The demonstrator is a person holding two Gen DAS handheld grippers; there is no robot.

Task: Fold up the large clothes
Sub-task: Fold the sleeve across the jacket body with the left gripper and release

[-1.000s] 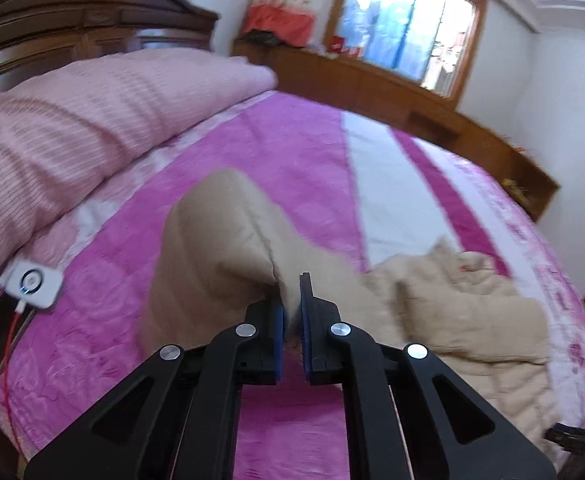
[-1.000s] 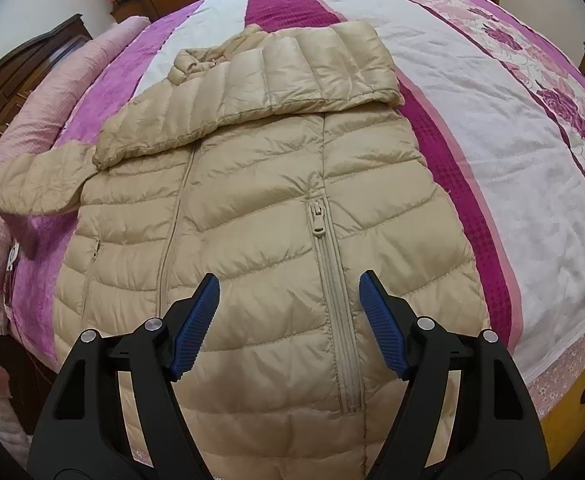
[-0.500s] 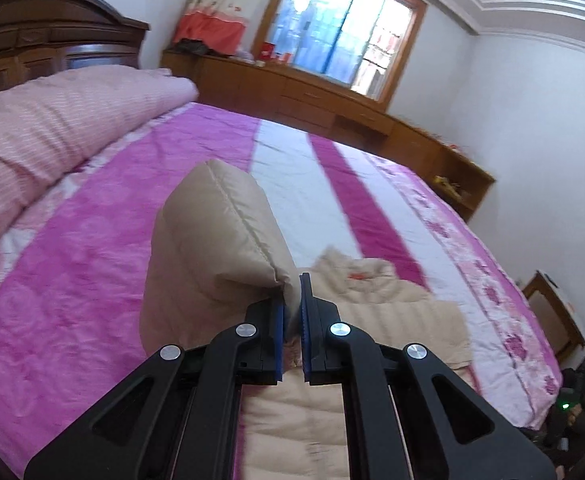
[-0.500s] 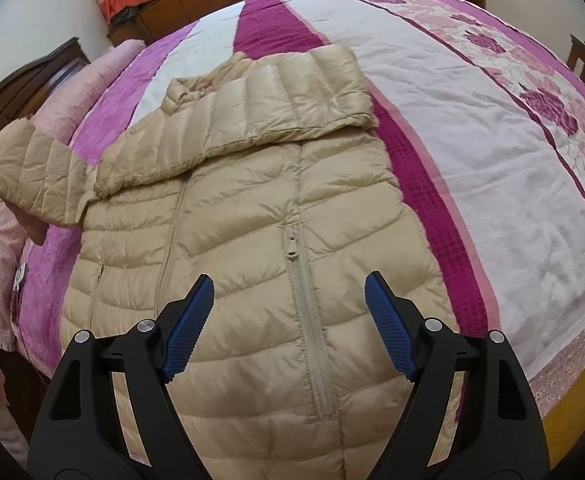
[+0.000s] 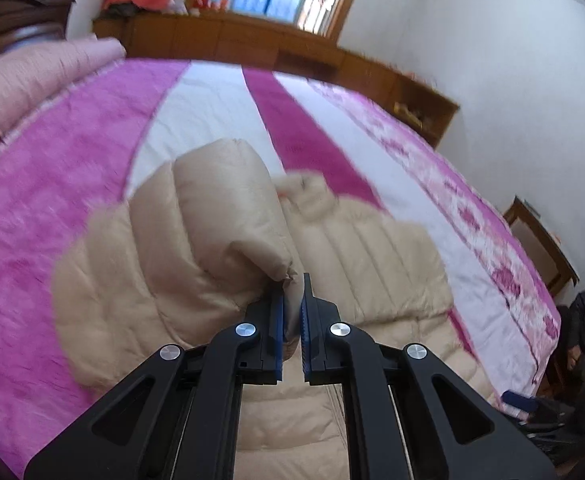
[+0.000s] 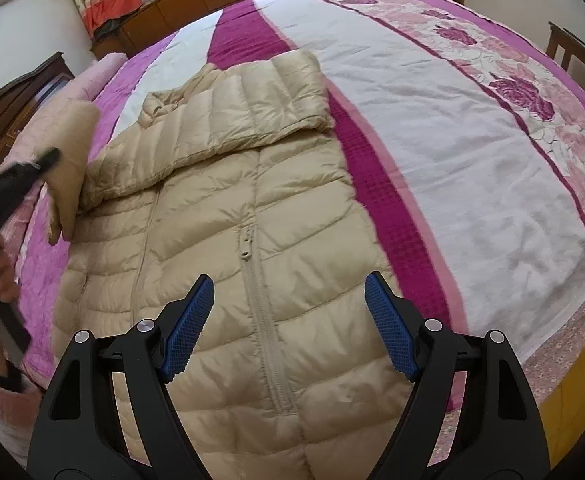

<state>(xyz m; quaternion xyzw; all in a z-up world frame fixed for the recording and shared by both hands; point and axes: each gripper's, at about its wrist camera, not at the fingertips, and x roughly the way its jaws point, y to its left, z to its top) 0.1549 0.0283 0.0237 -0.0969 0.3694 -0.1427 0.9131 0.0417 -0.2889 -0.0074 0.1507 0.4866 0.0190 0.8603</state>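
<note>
Left gripper (image 5: 291, 312): fingers pinched nearly closed on the cuff of the sleeve (image 5: 212, 216) of the beige puffer jacket (image 6: 248, 216). Right gripper (image 6: 288, 324): fingers spread wide, nothing between them; its jaws have just been opening a little further, with only air there.

Jacket lies front up, zipper (image 6: 258, 292) closed, on the pink-and-white bedspread (image 6: 452, 120), collar at the far end, hem at the near edge. The other sleeve (image 6: 228, 112) is already folded across the chest. The held sleeve is raised off the bed at the jacket's left side, cuff pinched, padding bulging above the grip.

Step in hand, judged: carry this sleeve across the body and lay it flat over the chest. To do well: keep the pinch firm, bring the cuff low before letting go, lay it along the folded sleeve without bunching. The right gripper hovers above the lower front, zipper running between its fingers, not touching; it could press the body down if the padding drags.
</note>
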